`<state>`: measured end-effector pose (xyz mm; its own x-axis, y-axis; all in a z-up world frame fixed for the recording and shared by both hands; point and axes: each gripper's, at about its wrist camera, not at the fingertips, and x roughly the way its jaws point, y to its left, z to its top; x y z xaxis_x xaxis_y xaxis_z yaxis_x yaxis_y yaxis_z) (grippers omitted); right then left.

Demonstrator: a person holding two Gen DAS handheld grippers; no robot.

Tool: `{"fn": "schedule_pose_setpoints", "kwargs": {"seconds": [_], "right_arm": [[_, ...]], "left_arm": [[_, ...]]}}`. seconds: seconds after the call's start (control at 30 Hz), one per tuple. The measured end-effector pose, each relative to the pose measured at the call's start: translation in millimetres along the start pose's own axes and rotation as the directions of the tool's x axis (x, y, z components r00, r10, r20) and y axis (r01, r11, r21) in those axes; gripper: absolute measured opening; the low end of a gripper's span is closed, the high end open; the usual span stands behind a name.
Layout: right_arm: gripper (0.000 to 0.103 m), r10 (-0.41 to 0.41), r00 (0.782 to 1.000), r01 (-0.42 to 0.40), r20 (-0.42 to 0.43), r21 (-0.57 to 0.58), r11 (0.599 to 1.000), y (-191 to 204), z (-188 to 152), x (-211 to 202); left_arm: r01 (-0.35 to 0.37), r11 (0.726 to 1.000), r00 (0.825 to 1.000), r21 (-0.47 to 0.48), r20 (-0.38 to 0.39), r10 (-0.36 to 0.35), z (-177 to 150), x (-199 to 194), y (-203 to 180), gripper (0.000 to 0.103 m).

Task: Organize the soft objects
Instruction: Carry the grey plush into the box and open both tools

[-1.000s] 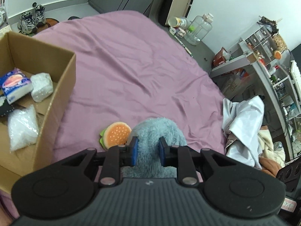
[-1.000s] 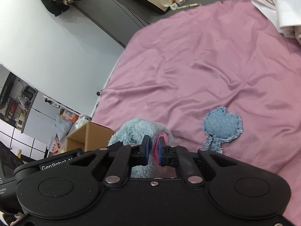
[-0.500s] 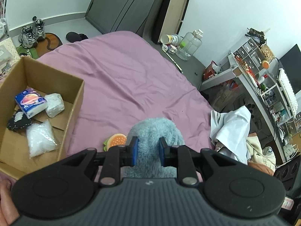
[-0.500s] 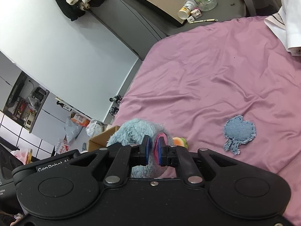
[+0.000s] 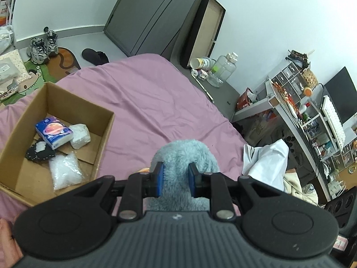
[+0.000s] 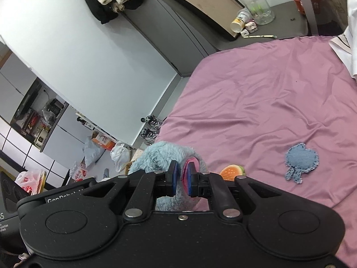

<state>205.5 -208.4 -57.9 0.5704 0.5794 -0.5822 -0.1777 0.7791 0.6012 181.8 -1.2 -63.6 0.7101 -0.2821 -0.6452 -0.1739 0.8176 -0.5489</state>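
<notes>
Both claws are clamped on one fluffy blue-grey plush toy point(image 5: 185, 156), which is held clear above the bed. Between the blue pads of the left gripper point(image 5: 175, 182) a thick roll of the shaggy fur is squeezed, the jaws being kept only narrowly apart by it. By the right gripper point(image 6: 181, 179) a thin flap with a smooth pink lining is pinched, its jaws nearly meeting. A rectangular cardboard box point(image 5: 104, 134) is seen to the left of the left claw, and inside it lie a glossy tissue pack point(image 5: 53, 132), a white crinkled packet point(image 5: 79, 136), a clear bag of white pellets point(image 5: 65, 173) and a dark flat piece point(image 5: 39, 153). Just right of the right claw a round, orange burger-shaped soft toy point(image 6: 232, 172) is laid on the smooth, creased mauve sheet point(image 6: 267, 102), and farther right a frayed denim patch point(image 6: 300, 162) is laid flat
</notes>
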Motion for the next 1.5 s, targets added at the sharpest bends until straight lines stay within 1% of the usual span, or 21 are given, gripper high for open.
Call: {"fn": "schedule_pose_setpoints", "kwargs": {"seconds": [0.33,0.53,0.73,0.9,1.17,1.47,1.5], "right_arm": [[0.009,0.005,1.0,-0.004,0.011,-0.049,0.999,29.0,-7.4,-1.9],[0.009,0.008,1.0,-0.008,0.006,-0.062,0.998,43.4,-15.7,5.4],[0.009,0.024,1.0,-0.024,-0.012,-0.041,0.999,53.1,-27.3,23.6],[0.009,0.03,0.999,-0.032,-0.032,-0.051,0.998,63.8,-35.5,38.5],[0.009,0.033,0.998,-0.035,-0.058,-0.033,0.999,77.4,-46.7,65.5],[0.009,-0.003,0.994,-0.003,-0.111,-0.055,0.998,94.1,-62.4,97.2],[0.011,-0.008,0.993,0.001,-0.116,-0.062,0.998,95.5,-63.7,99.6]], "left_arm": [[0.015,1.0,1.0,-0.021,0.028,-0.014,4.1,-24.3,18.4,0.021],[0.006,0.999,0.999,-0.033,0.038,-0.005,6.0,-34.4,35.4,0.021],[-0.011,0.998,0.999,-0.058,0.037,0.013,8.6,-40.6,63.1,0.021],[-0.017,0.997,0.999,-0.079,0.035,0.02,12.3,-42.7,85.1,0.021],[-0.031,0.994,0.999,-0.108,0.027,0.034,19.9,-40.2,120.2,0.021],[-0.063,0.988,0.998,-0.142,-0.004,0.063,24.4,-33.0,158.3,0.021],[-0.068,0.987,0.998,-0.144,-0.007,0.068,25.0,-32.0,160.7,0.022]]}}
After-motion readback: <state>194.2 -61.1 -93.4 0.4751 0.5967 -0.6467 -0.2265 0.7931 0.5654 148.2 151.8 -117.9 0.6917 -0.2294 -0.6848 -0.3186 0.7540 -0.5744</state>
